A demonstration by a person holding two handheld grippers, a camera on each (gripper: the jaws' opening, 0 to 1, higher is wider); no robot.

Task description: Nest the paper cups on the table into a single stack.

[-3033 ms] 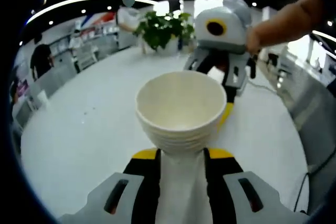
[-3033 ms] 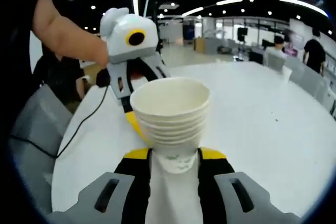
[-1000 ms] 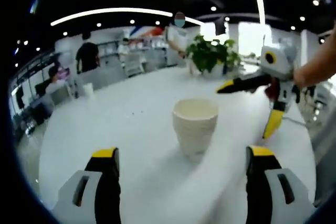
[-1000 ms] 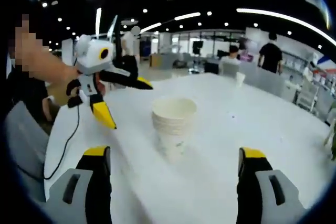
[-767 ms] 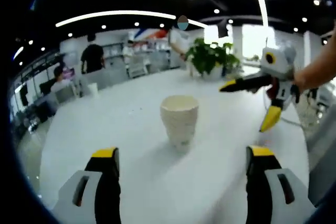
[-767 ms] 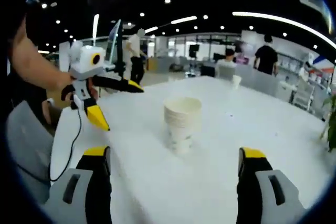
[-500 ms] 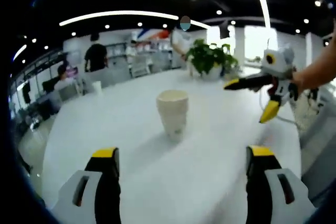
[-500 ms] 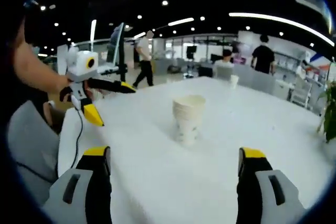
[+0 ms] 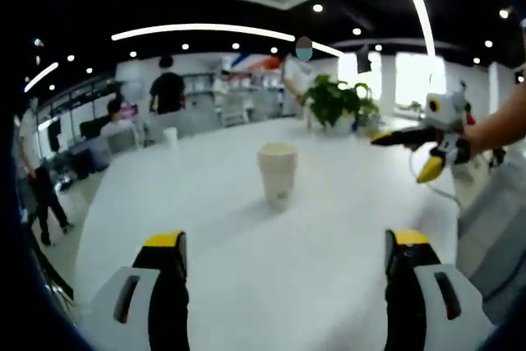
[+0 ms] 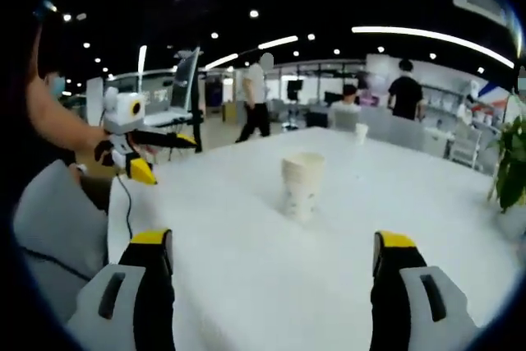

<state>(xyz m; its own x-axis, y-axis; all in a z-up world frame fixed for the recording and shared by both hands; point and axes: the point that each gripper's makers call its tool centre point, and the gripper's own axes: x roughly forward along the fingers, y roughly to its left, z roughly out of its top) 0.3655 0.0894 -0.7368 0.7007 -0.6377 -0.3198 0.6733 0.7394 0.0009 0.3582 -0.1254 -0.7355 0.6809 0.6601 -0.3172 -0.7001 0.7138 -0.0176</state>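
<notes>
standing upright on the table [image 9: 246, 285], the cup stack [image 9: 277, 173] sits apart from both wide-spread jaws.

Left gripper view: low over white table [image 9: 246, 269], facing along own jaws toward cup stack [image 9: 277, 173] at mid-distance, potted plant [image 9: 333, 103] behind. Right gripper view: same height, facing stack [image 10: 302, 185] from opposite side. Shared: table, stack, each other's gripper — right gripper [image 9: 421, 154], left gripper [image 10: 156, 154].

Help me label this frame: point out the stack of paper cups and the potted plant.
stack of paper cups [image 9: 277, 172], left gripper view, on its side wall.
potted plant [image 9: 333, 102], left gripper view, on its leaves.
</notes>
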